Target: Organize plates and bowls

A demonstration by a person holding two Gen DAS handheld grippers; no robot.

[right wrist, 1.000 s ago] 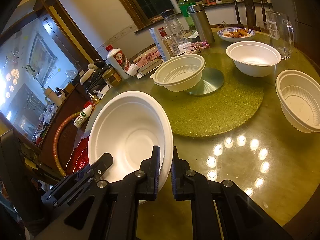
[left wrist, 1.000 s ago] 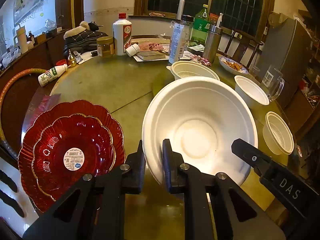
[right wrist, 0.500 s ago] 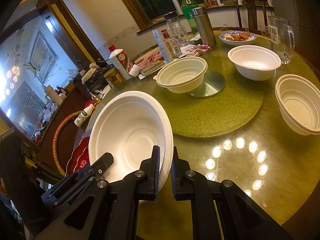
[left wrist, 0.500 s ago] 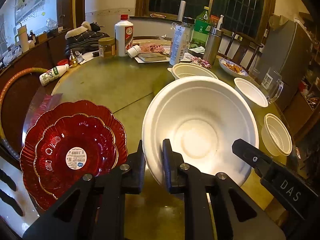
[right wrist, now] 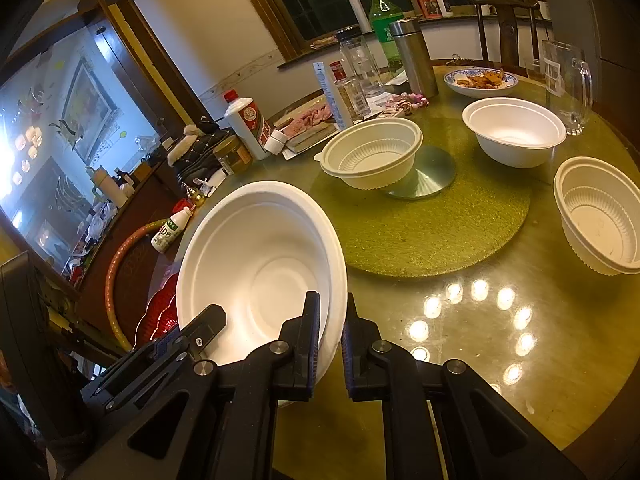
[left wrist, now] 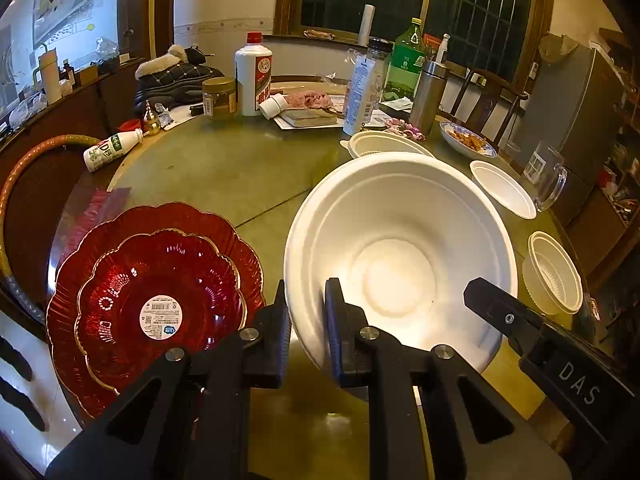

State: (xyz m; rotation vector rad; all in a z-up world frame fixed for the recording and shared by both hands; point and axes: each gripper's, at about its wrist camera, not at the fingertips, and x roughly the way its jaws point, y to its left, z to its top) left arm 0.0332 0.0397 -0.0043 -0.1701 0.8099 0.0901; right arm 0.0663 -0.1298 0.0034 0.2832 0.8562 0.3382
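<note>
- Both claws are clamped on the same big white bowl (left wrist: 400, 256): left claw (left wrist: 307, 312) pinches its near-left rim, right claw (right wrist: 331, 332) pinches the near-right rim, jaws narrow on the thin edge. The bowl sits tilted at the near edge of the tabletop (right wrist: 460, 340).
- Bowl count: that big one plus three smaller white ones — a ribbed bowl (right wrist: 372, 152) on the metal turntable hub, a smooth bowl (right wrist: 514, 130) by the glass mug (right wrist: 568, 80), and another ribbed bowl (right wrist: 600, 216) at the far right edge.
- Plates: two red scalloped plates (left wrist: 156, 300), smaller stacked in the larger, just left of the big bowl.
- Other stuff: one blue-rimmed dish of food (right wrist: 482, 80), and bottles and a steel flask (right wrist: 414, 56) crowding the far side.
- Green round mat (right wrist: 420, 224) sits between the big bowl and the others.
</note>
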